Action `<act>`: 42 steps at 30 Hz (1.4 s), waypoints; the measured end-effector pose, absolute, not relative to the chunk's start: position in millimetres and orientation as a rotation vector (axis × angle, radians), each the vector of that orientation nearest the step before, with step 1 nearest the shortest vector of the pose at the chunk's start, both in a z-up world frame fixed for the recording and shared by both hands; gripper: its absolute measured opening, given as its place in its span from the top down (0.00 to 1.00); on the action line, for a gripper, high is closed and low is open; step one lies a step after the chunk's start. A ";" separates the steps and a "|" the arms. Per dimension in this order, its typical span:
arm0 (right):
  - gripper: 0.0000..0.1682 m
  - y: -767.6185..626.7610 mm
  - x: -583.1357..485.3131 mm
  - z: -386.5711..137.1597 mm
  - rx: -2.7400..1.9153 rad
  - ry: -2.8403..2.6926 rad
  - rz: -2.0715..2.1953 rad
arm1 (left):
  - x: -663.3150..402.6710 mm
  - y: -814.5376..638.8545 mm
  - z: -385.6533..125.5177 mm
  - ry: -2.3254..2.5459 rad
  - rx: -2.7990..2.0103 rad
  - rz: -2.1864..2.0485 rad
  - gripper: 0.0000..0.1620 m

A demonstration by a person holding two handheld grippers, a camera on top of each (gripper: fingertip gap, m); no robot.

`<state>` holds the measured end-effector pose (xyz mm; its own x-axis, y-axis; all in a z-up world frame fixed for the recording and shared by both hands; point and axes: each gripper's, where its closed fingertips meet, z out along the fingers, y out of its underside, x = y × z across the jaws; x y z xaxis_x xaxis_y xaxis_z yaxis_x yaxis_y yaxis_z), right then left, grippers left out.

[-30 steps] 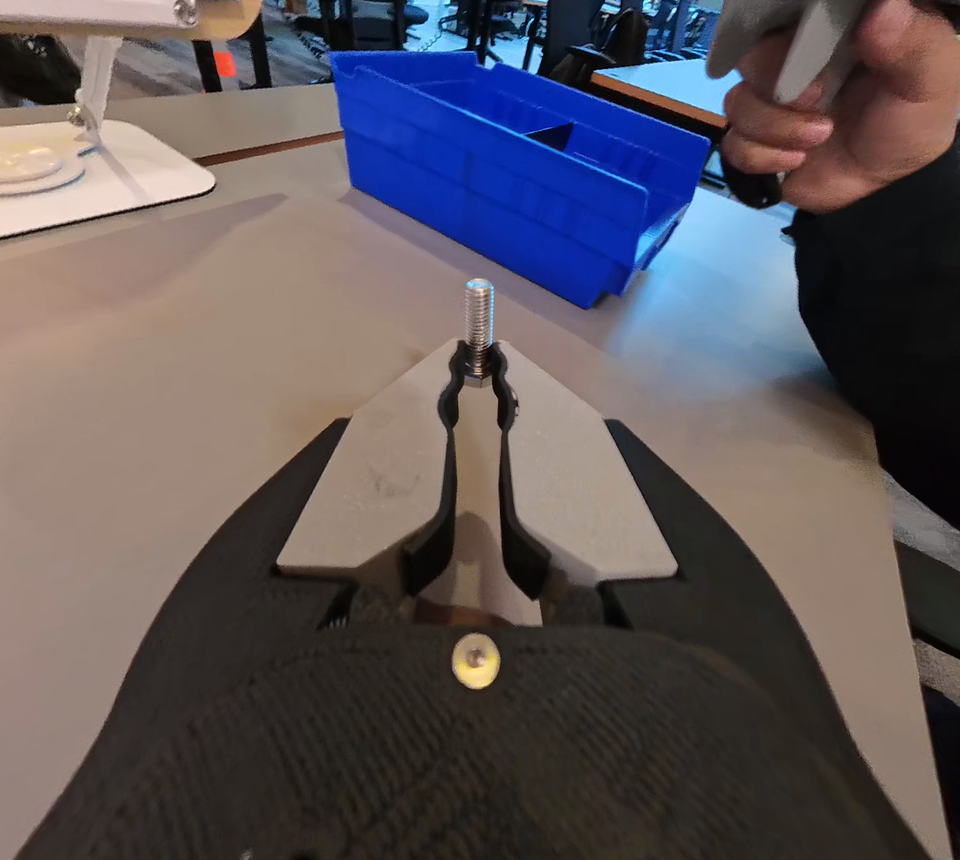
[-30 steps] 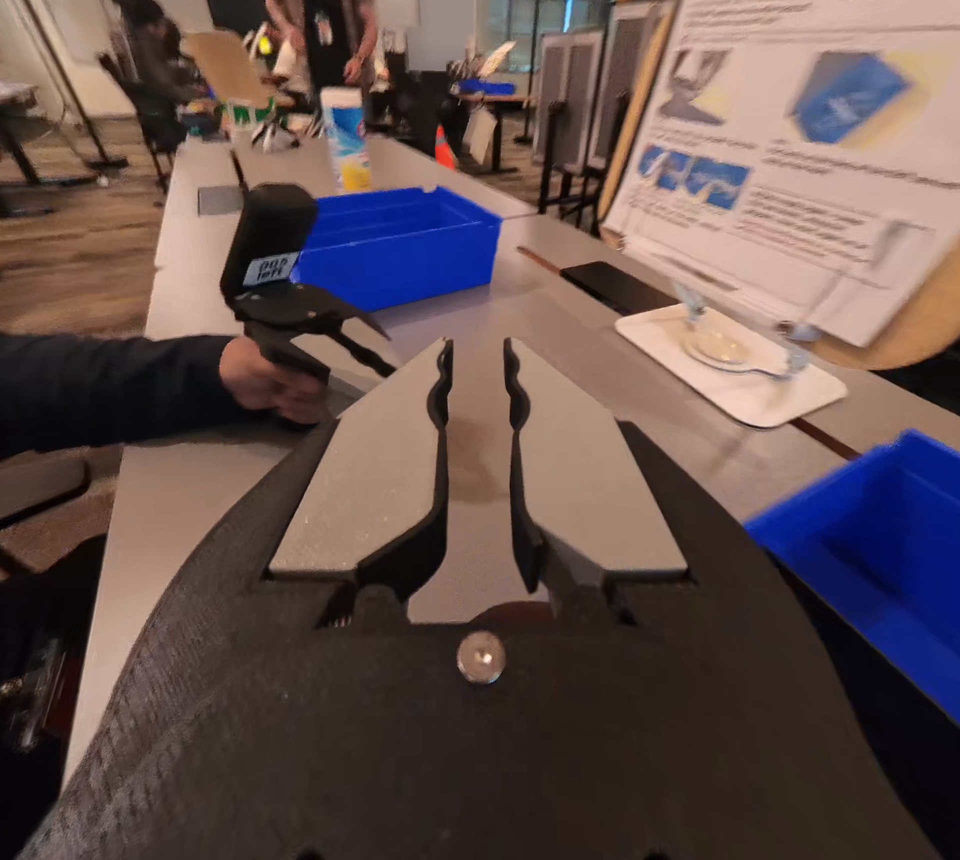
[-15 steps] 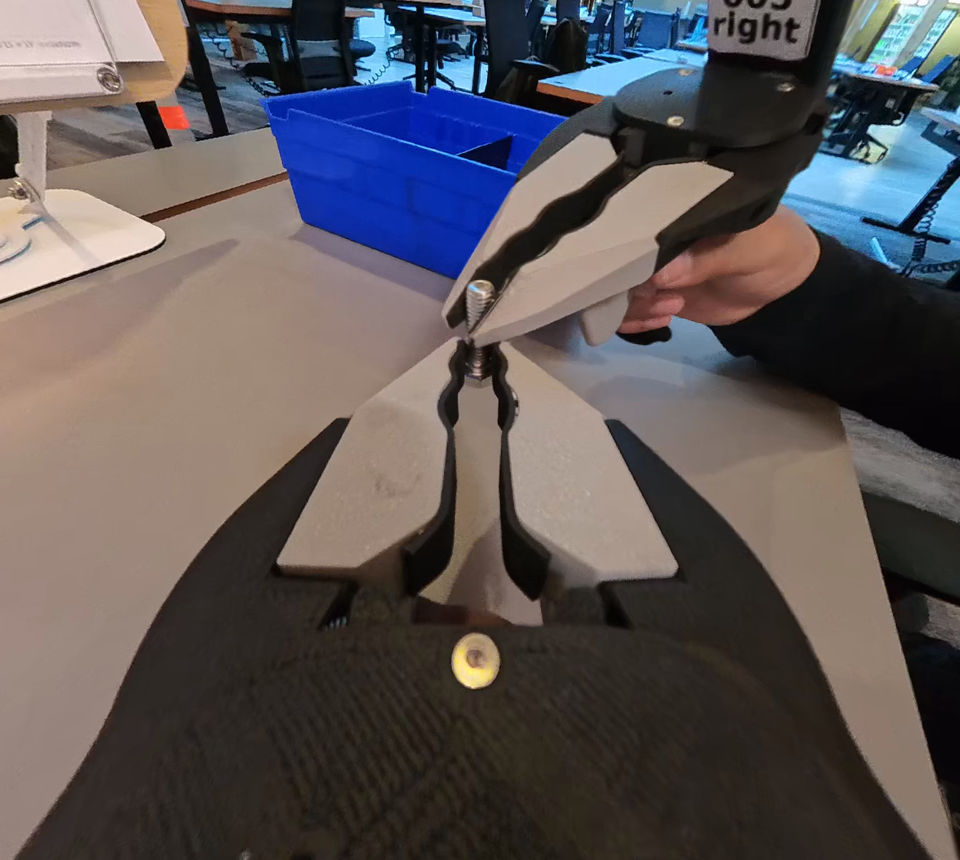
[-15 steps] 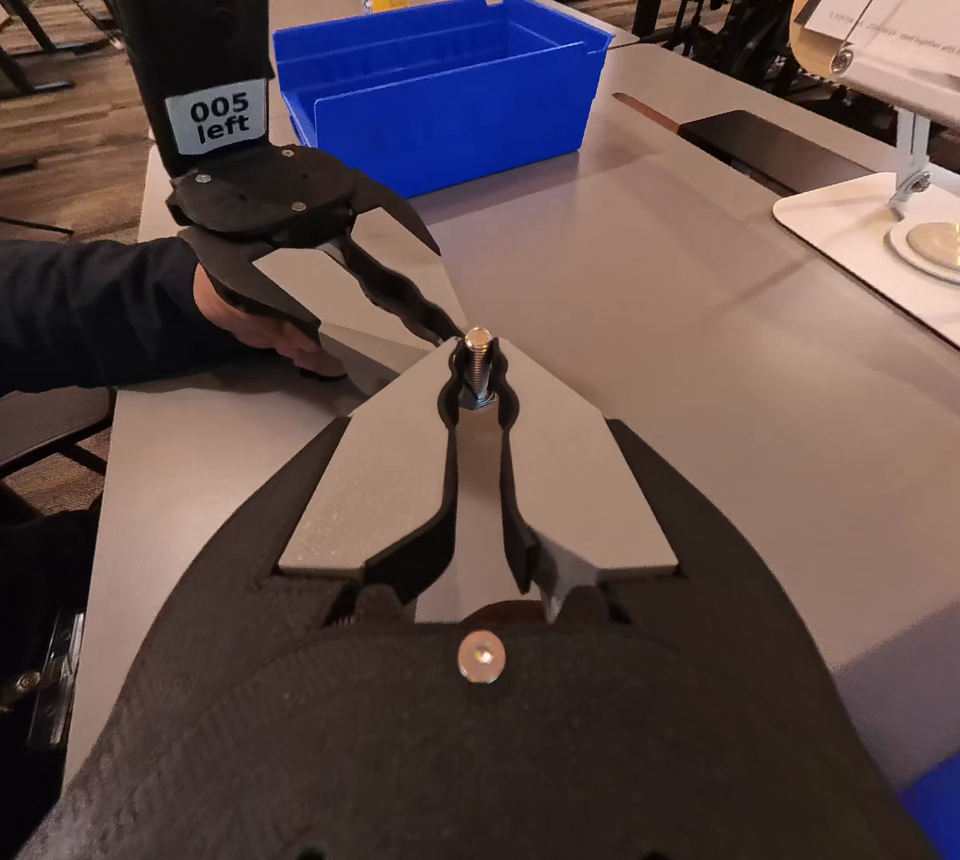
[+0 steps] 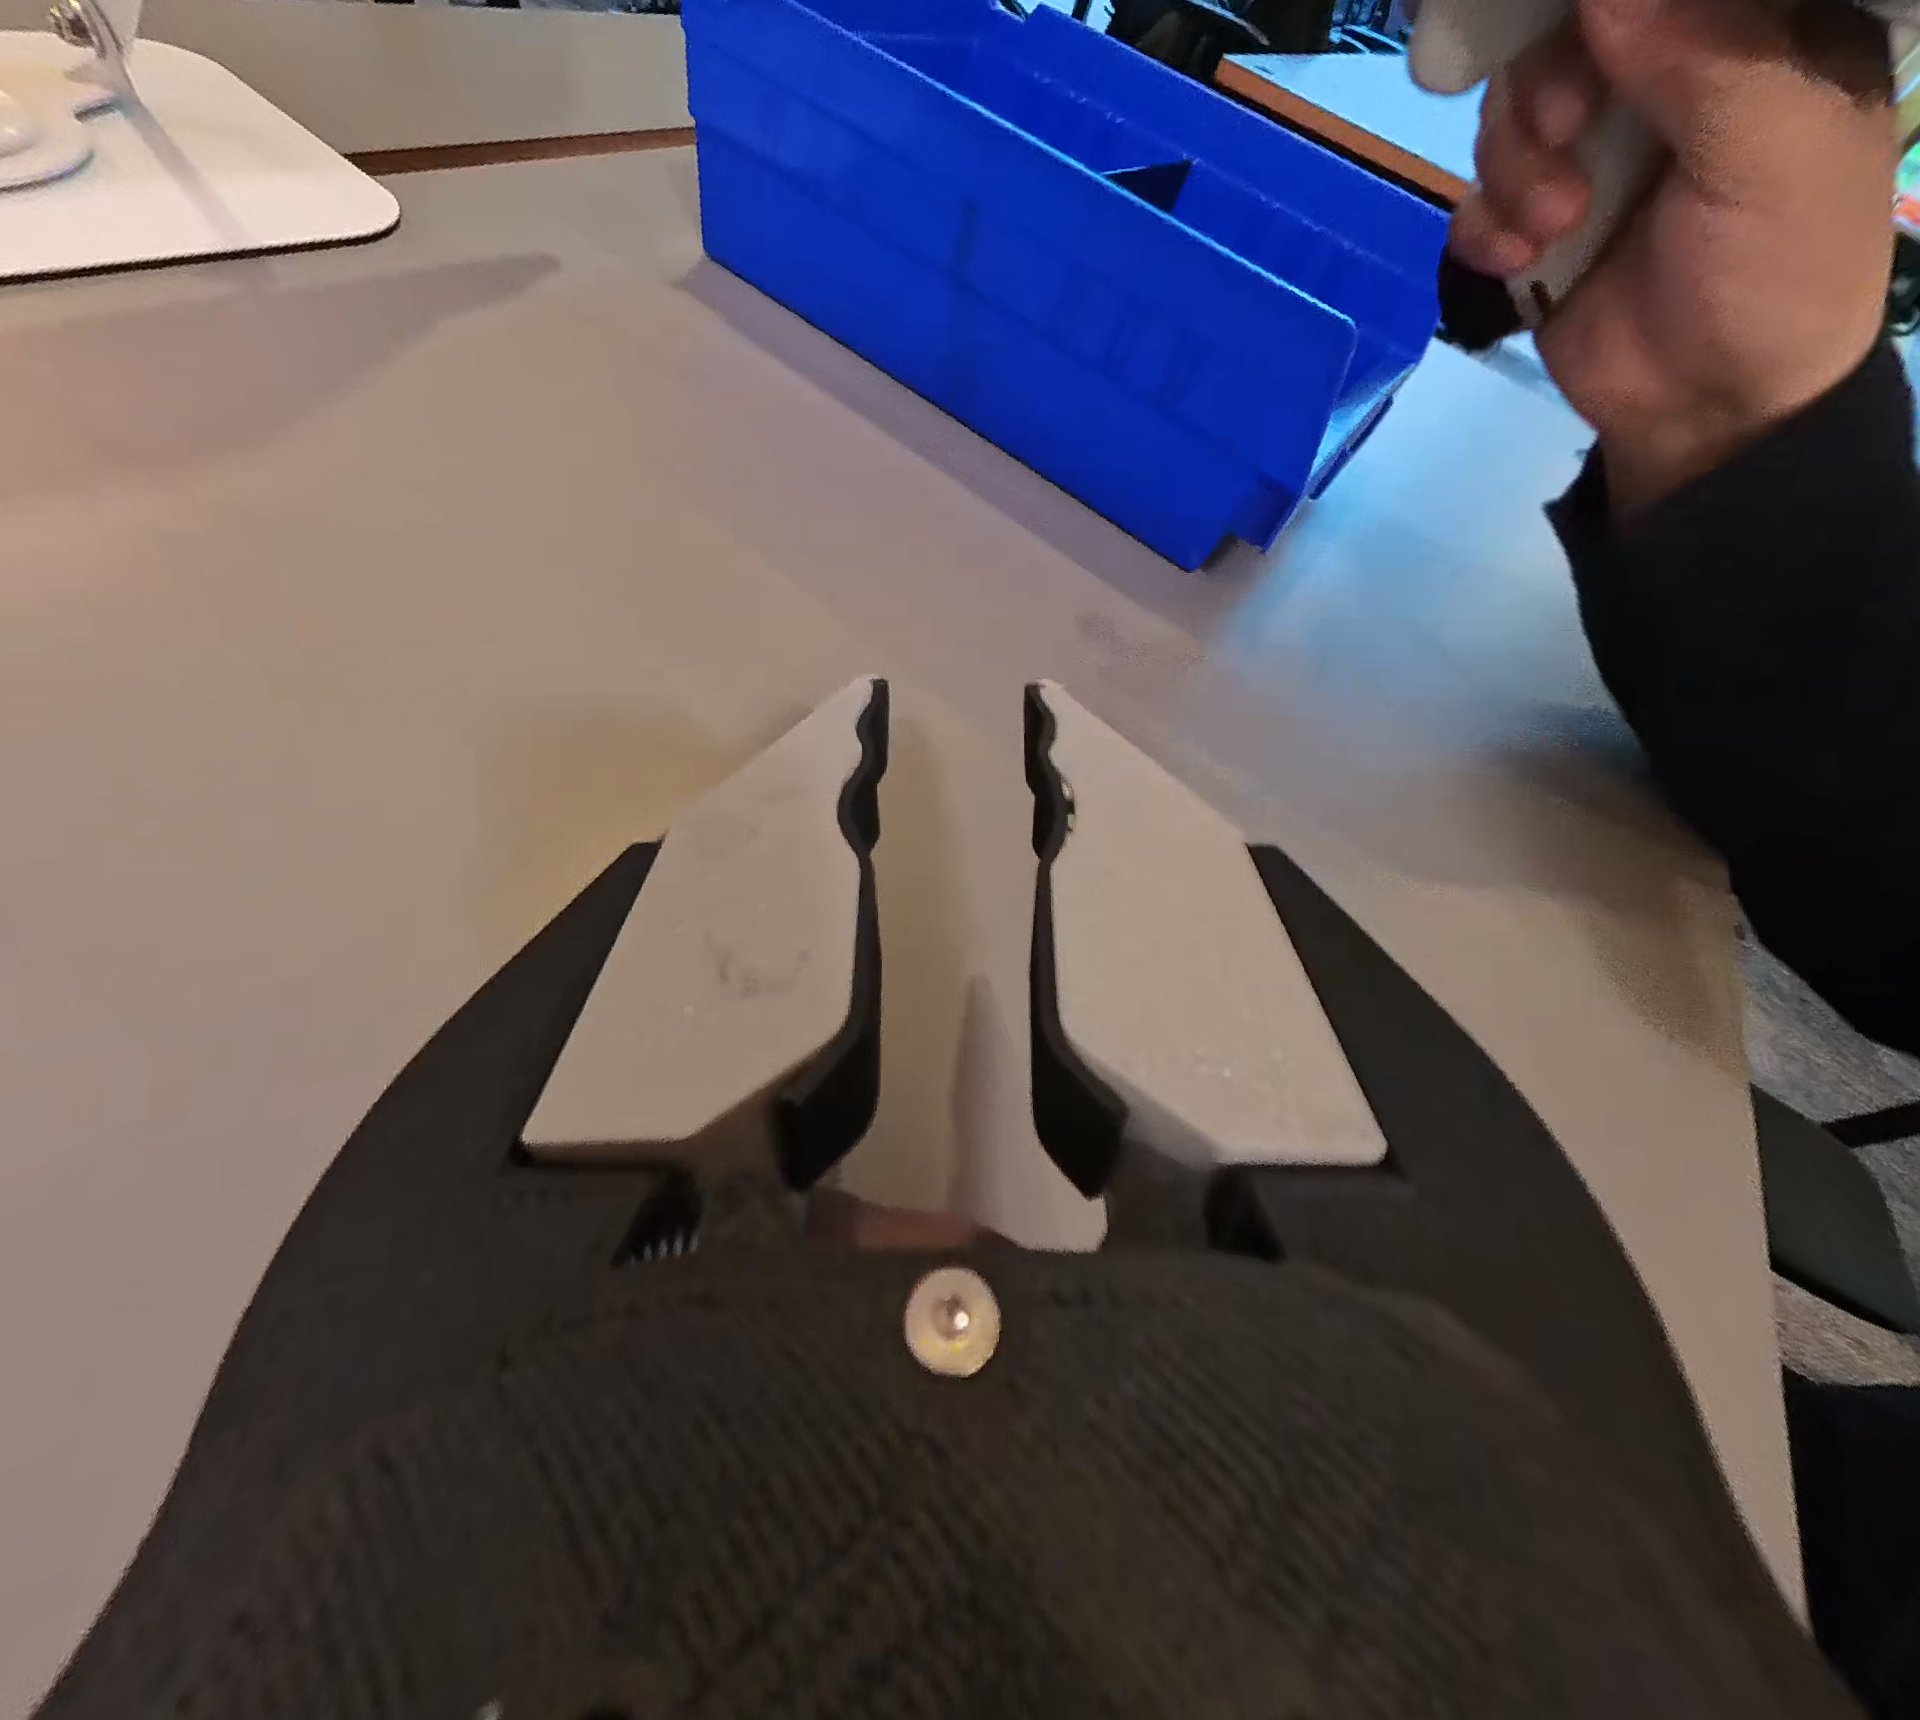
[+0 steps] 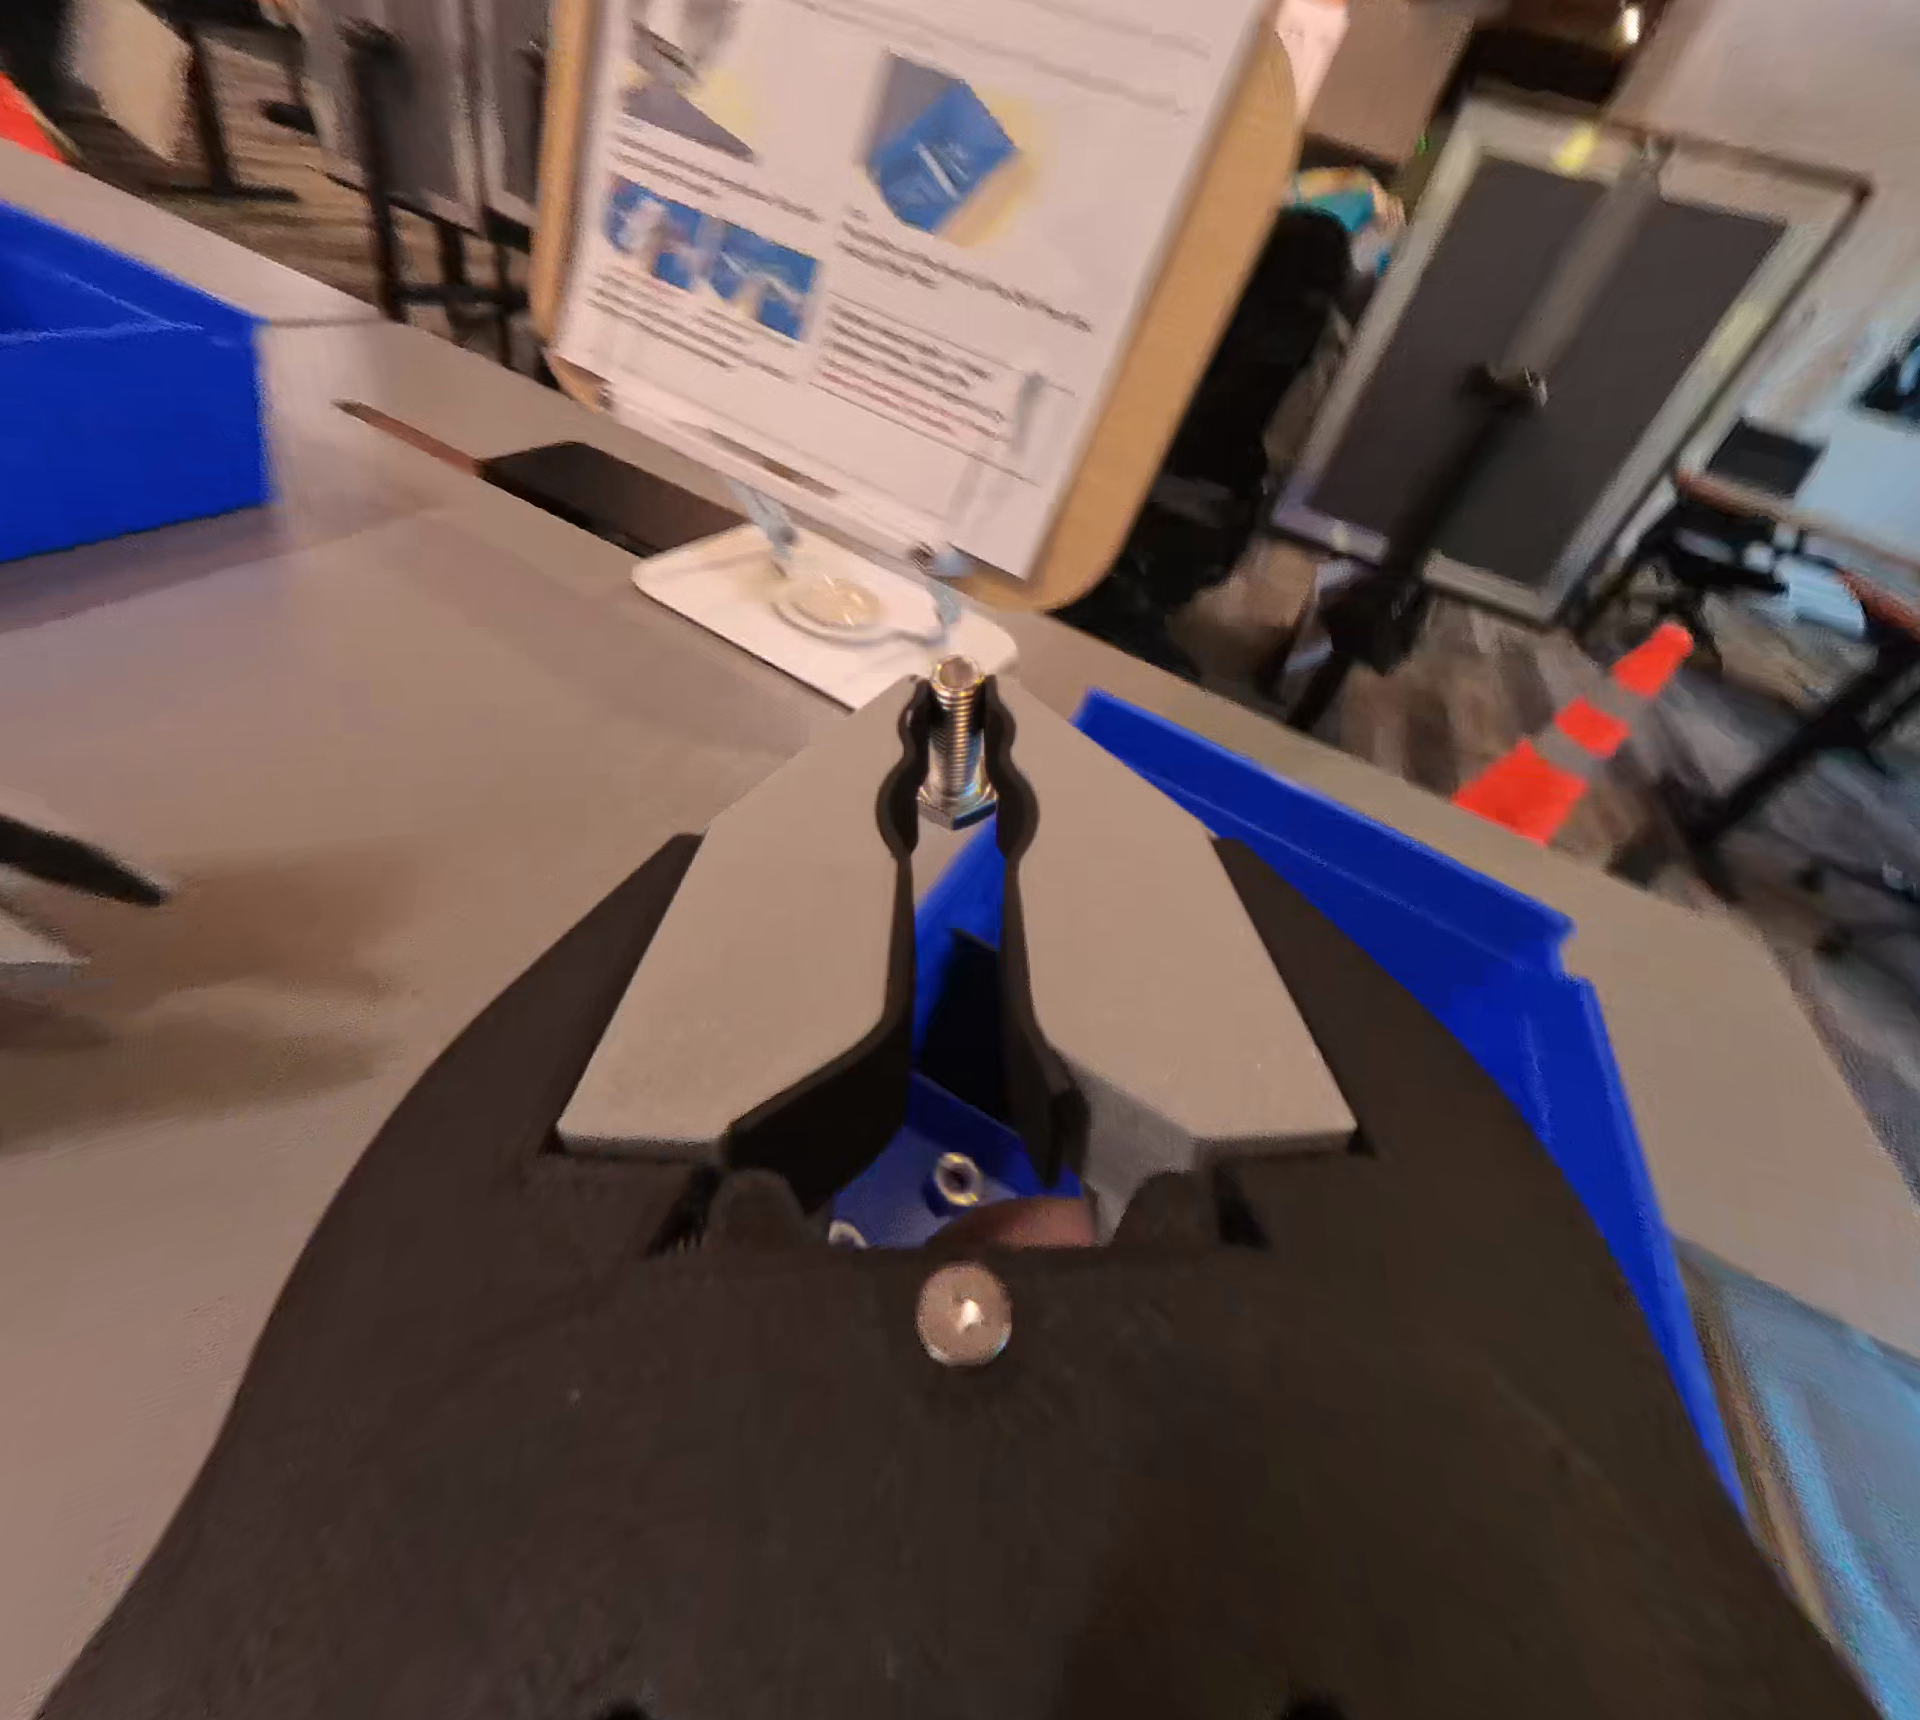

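Bolt: bolt (image 6: 956, 751) sits upright between your right gripper (image 6: 954, 694) tips, thread end up, hex head at the bottom, over the near blue bin (image 6: 1382, 891).
Right tongs: clamped on the bolt's shank near the fingertips; only the notched front of the pads bears on it.
Left tongs: your left gripper (image 5: 956, 704) stands apart and empty above the grey table (image 5: 416, 579).
Handling: judging by the thin bite, keep your squeeze even and your wrist level; a tilt could let the shank roll in the notch. The view is blurred, so slow your hand.
Near bin: below your right gripper, with a dark divider (image 6: 961, 995) standing in it; through the gap a loose nut (image 6: 954, 1182) lies on its floor. Further contents are hidden by the gripper.
Far bin: second blue bin (image 5: 1039, 247) in the left wrist view rests on the table, well ahead of your left gripper; it has a divider too, but its contents cannot be seen.
Surroundings: instruction board (image 6: 914, 143) on a white stand base (image 6: 727, 600) behind.
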<state>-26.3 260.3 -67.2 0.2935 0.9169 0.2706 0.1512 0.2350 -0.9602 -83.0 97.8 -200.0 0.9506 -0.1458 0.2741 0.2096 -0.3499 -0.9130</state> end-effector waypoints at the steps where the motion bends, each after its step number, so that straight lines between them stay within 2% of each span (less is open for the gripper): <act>1: 0.96 277.7 -25.5 -70.6 -1.290 -1.158 0.715 | -83.3 97.5 -199.9 -0.043 -1.895 -0.355 0.86; 7: 0.95 369.3 -43.9 -113.0 -1.574 -1.199 0.471 | -91.4 96.6 -202.6 -0.056 -1.914 -0.294 0.87; 9: 0.81 386.4 -45.5 -128.8 -1.670 -1.176 0.411 | -93.0 96.6 -203.9 -0.070 -1.919 -0.307 0.87; 16: 0.88 338.6 -39.7 -59.7 -1.350 -1.052 0.615 | -95.6 95.8 -203.2 -0.089 -1.924 -0.321 0.87; 20: 0.87 272.0 -50.9 -50.7 -1.243 -1.142 0.832 | -94.0 97.0 -208.2 -0.082 -1.944 -0.315 0.87; 27: 0.86 140.5 -84.1 -95.7 -1.164 -1.421 1.141 | -99.7 95.9 -206.8 -0.101 -1.935 -0.301 0.87; 34: 0.83 122.3 -100.6 -132.0 -1.137 -1.444 0.921 | -107.8 91.7 -194.2 -0.118 -1.896 -0.275 0.87; 42: 0.85 123.0 -106.8 -167.4 -1.183 -1.495 0.906 | -134.2 43.2 -137.4 -0.219 -1.697 -0.255 0.85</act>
